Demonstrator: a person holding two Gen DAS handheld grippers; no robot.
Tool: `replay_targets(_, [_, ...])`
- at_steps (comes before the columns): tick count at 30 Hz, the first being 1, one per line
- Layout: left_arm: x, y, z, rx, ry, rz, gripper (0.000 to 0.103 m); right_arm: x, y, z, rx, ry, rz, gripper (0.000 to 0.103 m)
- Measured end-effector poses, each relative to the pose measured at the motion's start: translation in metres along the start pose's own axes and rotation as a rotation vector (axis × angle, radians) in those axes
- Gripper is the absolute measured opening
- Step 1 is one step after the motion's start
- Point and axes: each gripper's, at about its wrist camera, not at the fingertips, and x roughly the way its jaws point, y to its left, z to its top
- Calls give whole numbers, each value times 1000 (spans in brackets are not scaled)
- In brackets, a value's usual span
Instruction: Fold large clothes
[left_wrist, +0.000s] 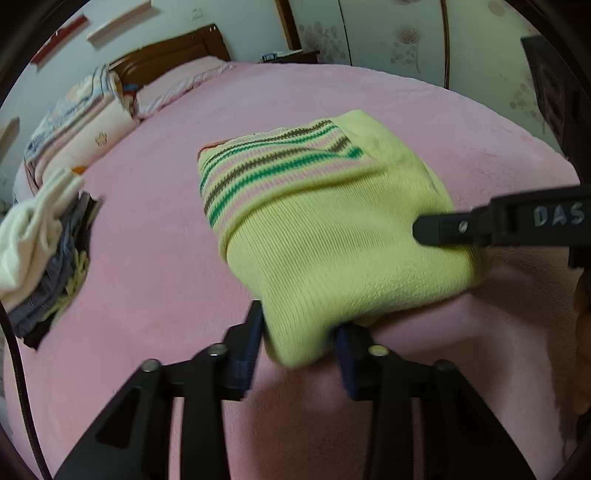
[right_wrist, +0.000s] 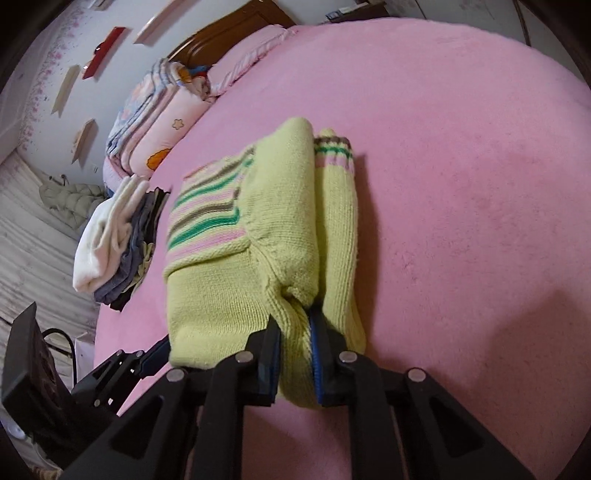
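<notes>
A yellow-green knit sweater (left_wrist: 325, 229) with pink, green and brown stripes lies folded into a thick bundle near the middle of a pink bed (left_wrist: 332, 96). In the left wrist view, the left gripper (left_wrist: 299, 332) sits at the bundle's 6 o'clock corner, its two fingers (left_wrist: 251, 343) on either side of the yellow knit; the fabric fills the gap between them, so it appears gripped. In the right wrist view, the right gripper (right_wrist: 295, 350) has its fingers (right_wrist: 269, 365) pressed close together on a bunched fold of the same sweater at its 6 o'clock edge, and a rolled sleeve with a striped cuff lies along the bundle's 3 o'clock side. At the sweater's 9 o'clock, near the bed's edge, is a stack of folded clothes (right_wrist: 110, 251) with a white garment on top. Farther off, toward 11 o'clock, folded quilts (right_wrist: 155, 118) lie against a dark wooden headboard (right_wrist: 229, 26).
</notes>
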Motion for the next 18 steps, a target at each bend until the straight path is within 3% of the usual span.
replay_targets(3, [-9,8,-2,-24,16,-43,67,-6,11,7,-56,14,-10,23])
replay_targets(6, [-26,26,1,-58,-4,-132,80,-17,22,17,-95,32,-28,29])
replay_targets(11, [-40,69,16,-192,-39,-289,84,-35,18,36,-67,-5,-57,56])
replay_targets(18, [15,121,33,-473,12,-287,85,-8,2,76,66,33,-11,59])
